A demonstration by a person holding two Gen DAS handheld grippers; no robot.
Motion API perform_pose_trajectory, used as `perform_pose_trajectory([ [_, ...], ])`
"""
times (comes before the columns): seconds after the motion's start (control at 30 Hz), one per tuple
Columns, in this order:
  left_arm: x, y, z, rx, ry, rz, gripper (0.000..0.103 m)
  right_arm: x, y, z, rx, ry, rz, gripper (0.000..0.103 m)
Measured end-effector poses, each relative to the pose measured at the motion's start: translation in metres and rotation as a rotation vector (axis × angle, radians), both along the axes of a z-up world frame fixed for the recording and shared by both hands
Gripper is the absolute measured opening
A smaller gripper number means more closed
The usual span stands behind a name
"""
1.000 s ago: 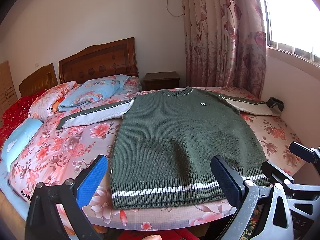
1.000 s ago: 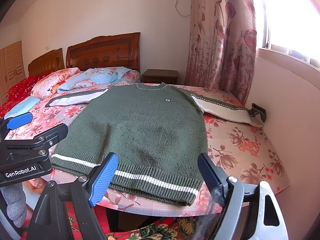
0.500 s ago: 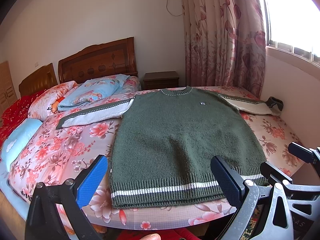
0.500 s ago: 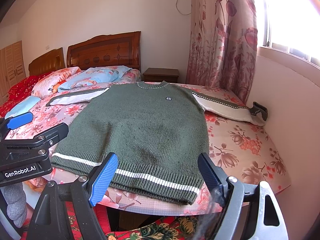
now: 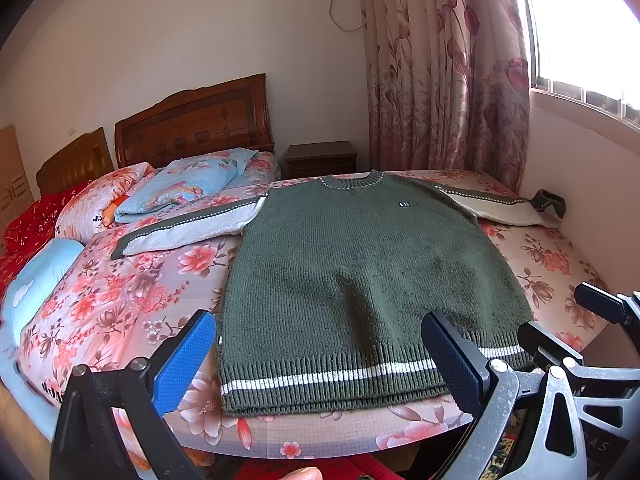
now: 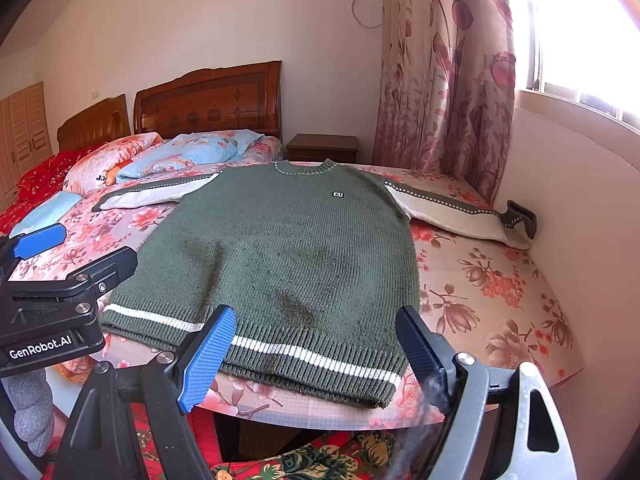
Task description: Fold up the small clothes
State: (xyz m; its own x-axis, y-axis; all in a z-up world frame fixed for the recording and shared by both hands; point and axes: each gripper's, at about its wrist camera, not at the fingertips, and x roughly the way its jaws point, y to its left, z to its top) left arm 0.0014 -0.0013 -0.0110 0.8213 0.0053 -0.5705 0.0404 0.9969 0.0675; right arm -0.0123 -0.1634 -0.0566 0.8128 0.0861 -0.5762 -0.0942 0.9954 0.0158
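Hovering off the bed's near edge, the left gripper and right gripper gape wide, empty. Just beyond them a sweater lies flat, hem at that edge, sleeves spread toward both sides, collar farthest.

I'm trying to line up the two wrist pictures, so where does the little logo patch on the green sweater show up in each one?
Left wrist view: the logo patch sits right of centre, upper middle, below the sweater's collar.
Right wrist view: the patch sits near centre, upper middle, below and right of the collar.
Shared landmark: the wooden nightstand beyond the collar.
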Motion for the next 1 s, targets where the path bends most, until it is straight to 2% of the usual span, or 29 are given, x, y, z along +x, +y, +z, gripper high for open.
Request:
perform_pose_trajectory([
  [0.23, 0.005, -0.001, -0.004, 0.004, 0.014, -0.004, 0.103, 0.004, -0.002, -0.003, 0.006, 0.008, 0.002, 0.084],
  [0.4, 0.024, -0.002, -0.008, -0.009, 0.026, -0.005, 0.103, 0.025, -0.003, -0.001, -0.002, -0.015, -0.005, 0.084],
  [0.5, 0.049, -0.006, -0.007, -0.002, 0.019, -0.020, 0.103, 0.050, -0.007, 0.001, 0.004, -0.031, -0.010, 0.084],
  [0.6, 0.098, -0.006, -0.012, -0.002, 0.061, -0.010, 0.103, 0.085, -0.020, -0.006, 0.025, 0.024, -0.041, 0.084],
  [0.8, 0.182, -0.004, -0.038, 0.016, 0.170, 0.004, 0.103, 0.126, -0.088, -0.026, 0.200, 0.111, -0.163, 0.083],
  [1.0, 0.238, 0.011, -0.075, 0.031, 0.272, 0.047, 0.103, 0.167, -0.188, -0.061, 0.395, 0.204, -0.381, 0.073],
])
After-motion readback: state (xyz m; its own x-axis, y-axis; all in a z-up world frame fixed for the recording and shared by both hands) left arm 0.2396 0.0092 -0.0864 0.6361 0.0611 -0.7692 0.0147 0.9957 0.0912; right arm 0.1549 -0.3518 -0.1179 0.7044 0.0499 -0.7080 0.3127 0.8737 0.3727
